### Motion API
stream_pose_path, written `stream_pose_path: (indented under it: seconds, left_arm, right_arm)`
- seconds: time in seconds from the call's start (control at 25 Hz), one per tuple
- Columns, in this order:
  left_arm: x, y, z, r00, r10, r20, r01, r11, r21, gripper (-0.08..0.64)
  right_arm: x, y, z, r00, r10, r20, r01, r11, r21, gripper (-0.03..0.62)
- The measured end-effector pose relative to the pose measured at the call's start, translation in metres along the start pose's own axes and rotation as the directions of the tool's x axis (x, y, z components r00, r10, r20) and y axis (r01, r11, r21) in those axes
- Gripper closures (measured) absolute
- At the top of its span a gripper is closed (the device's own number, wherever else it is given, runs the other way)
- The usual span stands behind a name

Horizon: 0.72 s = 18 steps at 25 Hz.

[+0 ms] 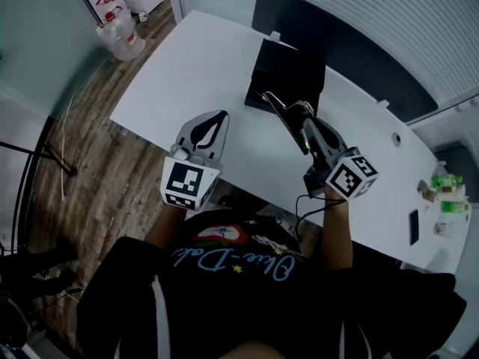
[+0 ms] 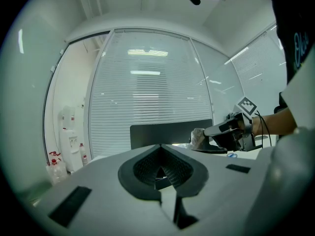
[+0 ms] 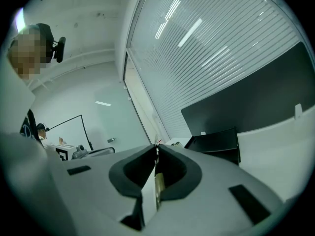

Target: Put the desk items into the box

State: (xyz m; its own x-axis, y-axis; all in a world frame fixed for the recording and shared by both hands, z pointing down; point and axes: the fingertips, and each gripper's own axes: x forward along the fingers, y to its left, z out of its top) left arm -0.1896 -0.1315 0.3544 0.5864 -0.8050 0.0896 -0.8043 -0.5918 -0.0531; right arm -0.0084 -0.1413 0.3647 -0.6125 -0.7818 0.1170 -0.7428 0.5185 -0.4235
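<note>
- The step in hand looks like the carry: the right tool (image 1: 305, 122) is clamped on a thin flat item (image 1: 278, 105). It hangs above the white desk (image 1: 187, 81), just short of the black box (image 1: 288, 69).
- The right gripper view shows the jaws pressed together on the item's edge, which runs as a pale strip between the pads. The left gripper view shows crinkled clear wrapping at its far end. What it is exactly I cannot tell.
- In the head view the box sits at 12 o'clock from the right tool, near the back of the desk, in front of a dark panel (image 1: 344, 47). It is open, with a flap raised on its far side.
- The left tool (image 1: 222, 117) is at 9 o'clock from the right one, over the near desk edge. Its jaws meet at the tips with nothing between them.
- Next move, as I judge it: bring the item forward over the box mouth, turn it so its long side fits inside the walls, lower it, then part the jaws.
- The item sticks out well past the pads, so its free end could catch the rim or the flap.
- A dark phone (image 1: 413, 226) and some small green-topped things (image 1: 445, 189) lie at about 3 o'clock on the desk's far end and likely remain to be packed.
</note>
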Motion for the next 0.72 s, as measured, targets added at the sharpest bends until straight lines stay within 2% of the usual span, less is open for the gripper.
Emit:
stream_pose_path:
  seconds: [0.4, 0.72]
  left_arm:
    - [0.001, 0.005, -0.001, 1.0, 0.003, 0.026, -0.002, 0.998, -0.057, 0.552]
    - [0.008, 0.028, -0.006, 1.0, 0.03, 0.006, -0.03, 0.999, -0.032, 0.552]
  right_arm:
    - [0.004, -0.004, 0.001, 1.0, -0.018, -0.013, 0.017, 1.0, -0.025, 0.563]
    - [0.03, -0.018, 0.008, 1.0, -0.006, -0.026, 0.005, 0.999, -0.047, 0.563]
